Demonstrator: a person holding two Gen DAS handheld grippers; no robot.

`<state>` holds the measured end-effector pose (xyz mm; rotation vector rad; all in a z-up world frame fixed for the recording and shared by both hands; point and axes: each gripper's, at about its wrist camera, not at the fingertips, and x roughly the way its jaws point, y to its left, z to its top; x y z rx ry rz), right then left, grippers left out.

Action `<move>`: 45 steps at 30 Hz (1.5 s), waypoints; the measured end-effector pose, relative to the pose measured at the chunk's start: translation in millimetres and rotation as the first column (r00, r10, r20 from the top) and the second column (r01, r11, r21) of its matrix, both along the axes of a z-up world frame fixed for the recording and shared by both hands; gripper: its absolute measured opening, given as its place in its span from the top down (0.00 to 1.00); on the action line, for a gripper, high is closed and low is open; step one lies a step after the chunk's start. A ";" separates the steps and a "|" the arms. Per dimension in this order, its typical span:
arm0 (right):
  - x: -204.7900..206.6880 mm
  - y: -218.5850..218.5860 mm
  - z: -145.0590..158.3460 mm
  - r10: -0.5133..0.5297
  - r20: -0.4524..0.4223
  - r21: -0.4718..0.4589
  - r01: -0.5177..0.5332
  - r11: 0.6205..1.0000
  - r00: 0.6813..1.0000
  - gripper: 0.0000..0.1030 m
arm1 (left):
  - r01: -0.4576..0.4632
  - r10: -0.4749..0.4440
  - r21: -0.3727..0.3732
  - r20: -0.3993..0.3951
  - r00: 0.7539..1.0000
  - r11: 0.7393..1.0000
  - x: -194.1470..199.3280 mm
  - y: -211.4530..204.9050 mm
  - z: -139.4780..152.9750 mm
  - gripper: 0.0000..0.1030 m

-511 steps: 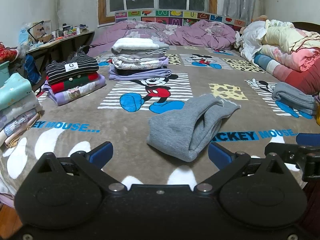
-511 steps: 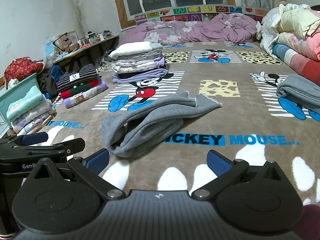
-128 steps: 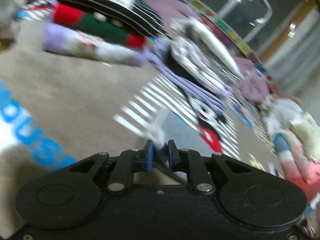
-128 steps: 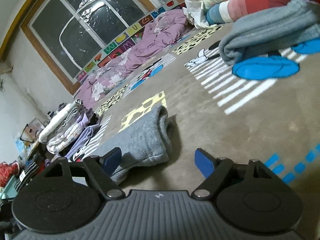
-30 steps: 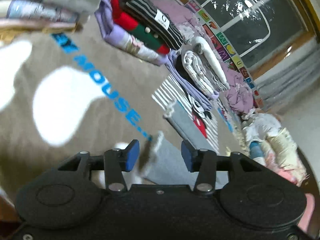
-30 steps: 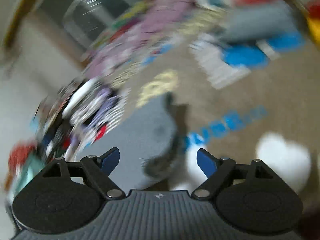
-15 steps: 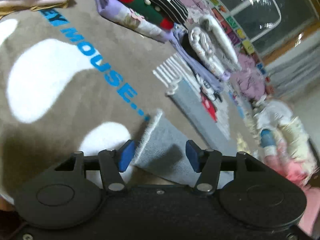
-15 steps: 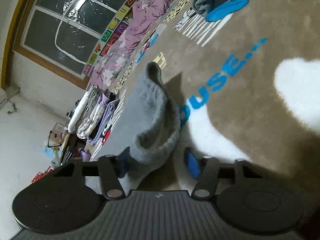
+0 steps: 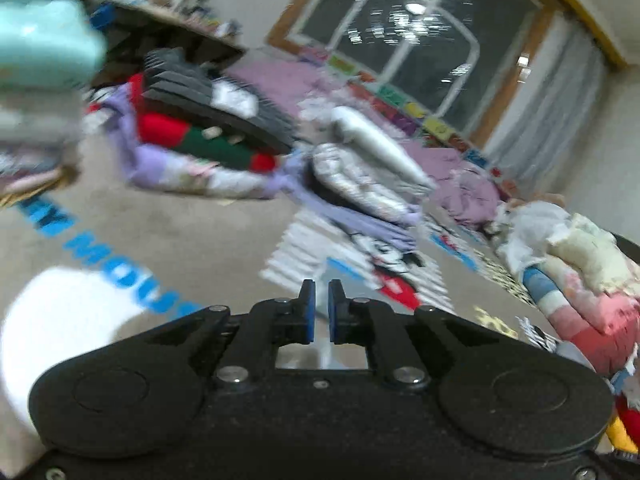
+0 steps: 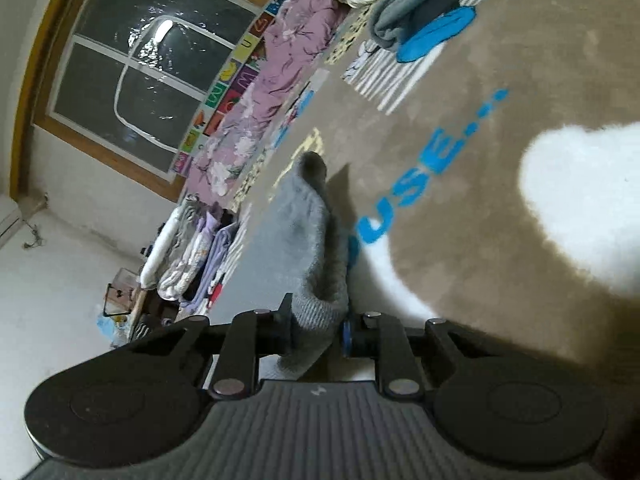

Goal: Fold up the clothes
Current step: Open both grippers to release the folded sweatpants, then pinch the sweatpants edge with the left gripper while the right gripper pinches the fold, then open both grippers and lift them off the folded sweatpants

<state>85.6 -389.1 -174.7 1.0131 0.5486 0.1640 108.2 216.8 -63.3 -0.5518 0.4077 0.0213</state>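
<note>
Right gripper (image 10: 316, 330): clamped on grey garment (image 10: 310, 232) edge. Left gripper (image 9: 319, 312): jaws nearly together, contents blurred, cannot tell; folded stacks (image 9: 208, 136) ahead.

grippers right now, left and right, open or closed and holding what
Left gripper: jaws nearly together, a pale strip between them; what it is cannot be told.
Right gripper: jaws shut on the grey garment.

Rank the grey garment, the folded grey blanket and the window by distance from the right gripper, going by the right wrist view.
1. Grey garment: pinched in the right gripper.
2. Folded grey blanket: far up the bed, upper right.
3. Window: on the wall, upper left.
</note>
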 end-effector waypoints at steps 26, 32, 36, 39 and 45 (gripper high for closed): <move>6.1 24.6 19.4 -0.005 0.030 -0.320 0.014 0.947 1.000 0.77 | 0.047 -0.039 0.052 -0.146 0.989 0.997 -7.0 -40.8 -14.6 0.94; 6.1 26.5 17.9 -0.004 -0.018 -0.335 -0.003 0.942 1.000 0.73 | -0.012 0.035 0.099 -0.229 0.973 0.995 -4.2 -29.9 -26.4 0.64; -8.1 15.7 26.7 -0.081 0.019 -0.310 0.083 0.947 0.997 0.47 | -0.084 0.104 0.111 -0.183 0.978 0.990 -9.8 -18.8 -16.4 0.61; -15.1 6.8 35.8 -0.126 0.075 -0.304 0.143 0.942 0.989 0.38 | -0.070 0.087 0.130 -0.130 0.988 0.989 -10.0 -25.1 -4.0 0.61; 14.2 11.1 47.6 -0.026 0.111 -0.428 0.072 0.901 0.993 0.38 | 0.032 -0.014 0.137 -0.128 0.992 0.990 18.8 -46.4 2.9 0.60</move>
